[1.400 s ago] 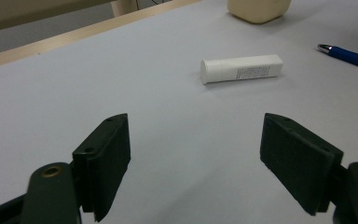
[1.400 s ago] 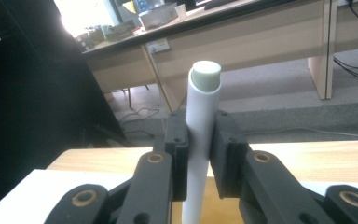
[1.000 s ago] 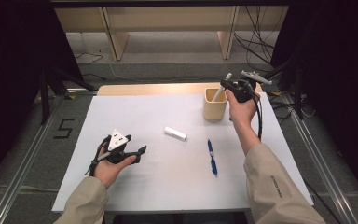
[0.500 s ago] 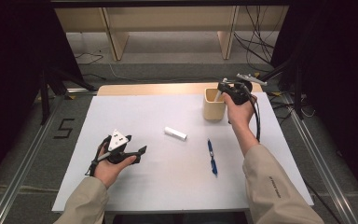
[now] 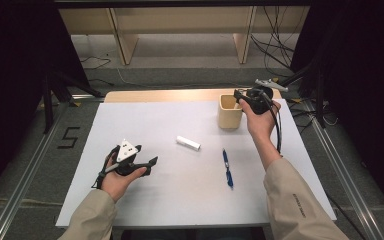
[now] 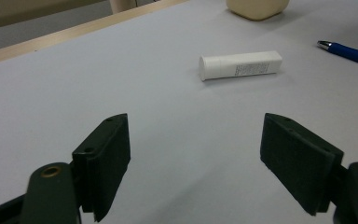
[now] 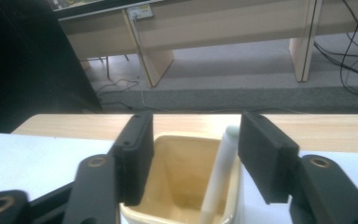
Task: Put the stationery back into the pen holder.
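The right gripper (image 5: 241, 96) hangs over the cream cup (image 5: 229, 112) at the far right of the white table (image 5: 145, 205). Its jaws have just been opening and now stand apart, with a white stick (image 7: 219, 172) leaning upright inside the cup between them; the pads seem clear of it, though the stick's top sits close to the right-hand pad and the gap there is hard to judge. The left gripper (image 5: 152, 161) rests near the table's front left, jaws spread wide on nothing. A white tube (image 5: 188, 143) lies mid-table, with a blue pen (image 5: 227, 168) to its right, nearer the person.
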